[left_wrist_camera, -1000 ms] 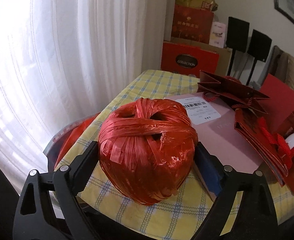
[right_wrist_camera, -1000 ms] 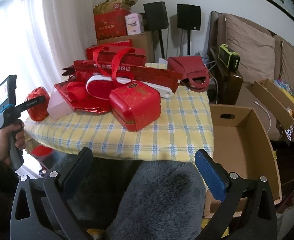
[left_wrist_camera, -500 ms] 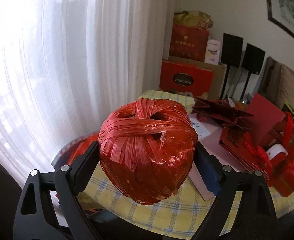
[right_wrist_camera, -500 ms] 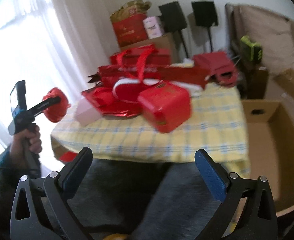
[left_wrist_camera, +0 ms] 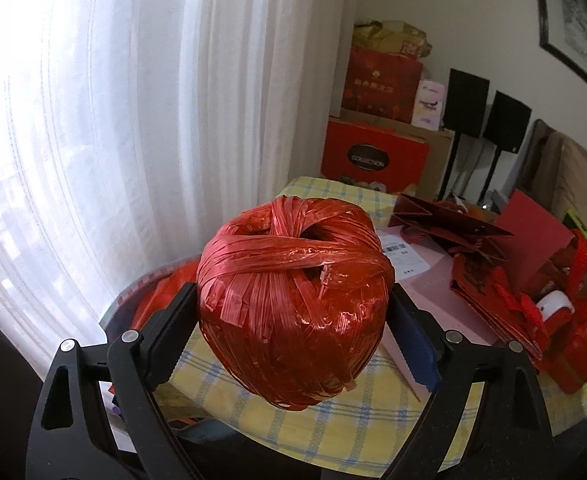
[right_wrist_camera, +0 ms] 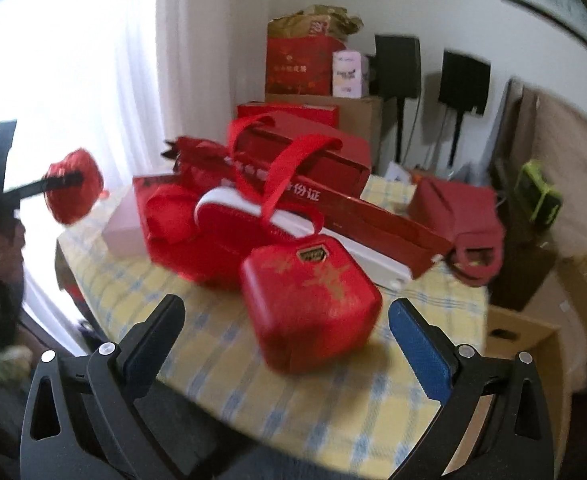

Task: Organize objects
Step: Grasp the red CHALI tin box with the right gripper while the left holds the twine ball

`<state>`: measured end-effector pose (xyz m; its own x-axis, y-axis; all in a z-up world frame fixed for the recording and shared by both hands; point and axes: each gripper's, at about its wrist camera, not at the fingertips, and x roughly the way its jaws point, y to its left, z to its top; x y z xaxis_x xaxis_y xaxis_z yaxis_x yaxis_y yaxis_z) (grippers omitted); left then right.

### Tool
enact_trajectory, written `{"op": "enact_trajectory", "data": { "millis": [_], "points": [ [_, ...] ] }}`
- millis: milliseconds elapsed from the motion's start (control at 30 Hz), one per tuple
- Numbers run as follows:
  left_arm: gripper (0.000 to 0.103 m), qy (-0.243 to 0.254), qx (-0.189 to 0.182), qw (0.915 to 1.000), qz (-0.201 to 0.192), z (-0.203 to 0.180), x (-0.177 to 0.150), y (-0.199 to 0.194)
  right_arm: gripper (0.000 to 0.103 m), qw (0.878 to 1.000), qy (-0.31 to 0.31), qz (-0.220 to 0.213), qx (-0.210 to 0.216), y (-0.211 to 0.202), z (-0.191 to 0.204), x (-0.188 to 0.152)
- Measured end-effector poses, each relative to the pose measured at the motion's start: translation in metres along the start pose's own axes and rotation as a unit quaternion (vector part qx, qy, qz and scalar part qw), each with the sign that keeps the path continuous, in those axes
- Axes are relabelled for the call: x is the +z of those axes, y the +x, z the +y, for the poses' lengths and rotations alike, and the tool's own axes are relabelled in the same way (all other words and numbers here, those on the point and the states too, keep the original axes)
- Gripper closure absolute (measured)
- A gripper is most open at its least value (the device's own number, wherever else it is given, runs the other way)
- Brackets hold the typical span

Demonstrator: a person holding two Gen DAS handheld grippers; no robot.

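Now left gripper point(left_wrist_camera: 293, 320) fingers clamped on a glossy red plastic twine ball point(left_wrist_camera: 293, 300), right gripper point(right_wrist_camera: 285, 328) fingers spread, empty, square red gift box point(right_wrist_camera: 311, 300) at twelve o'clock on the yellow-checked worktop point(right_wrist_camera: 293, 392).

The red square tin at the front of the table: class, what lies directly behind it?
Behind the red square tin lies a white-and-red bag with red handles and a long white box. The tin hides their near edges.
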<state>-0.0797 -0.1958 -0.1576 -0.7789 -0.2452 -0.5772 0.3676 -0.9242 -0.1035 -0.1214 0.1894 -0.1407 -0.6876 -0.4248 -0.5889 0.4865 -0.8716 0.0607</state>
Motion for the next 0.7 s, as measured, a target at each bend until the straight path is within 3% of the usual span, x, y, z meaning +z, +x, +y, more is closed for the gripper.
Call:
{"op": "enact_trajectory", "data": {
  "millis": [567,700],
  "points": [
    [0.013,0.015,0.007,0.9997,0.021,-0.011,-0.006,0.013,0.001,0.998,-0.01,0.046,0.051,0.064,-0.022,0.014],
    [0.013,0.014,0.007,0.9997,0.019,-0.011,-0.004,0.012,0.007,0.996,-0.017,0.055,0.062,0.067,-0.017,0.013]
  ]
}}
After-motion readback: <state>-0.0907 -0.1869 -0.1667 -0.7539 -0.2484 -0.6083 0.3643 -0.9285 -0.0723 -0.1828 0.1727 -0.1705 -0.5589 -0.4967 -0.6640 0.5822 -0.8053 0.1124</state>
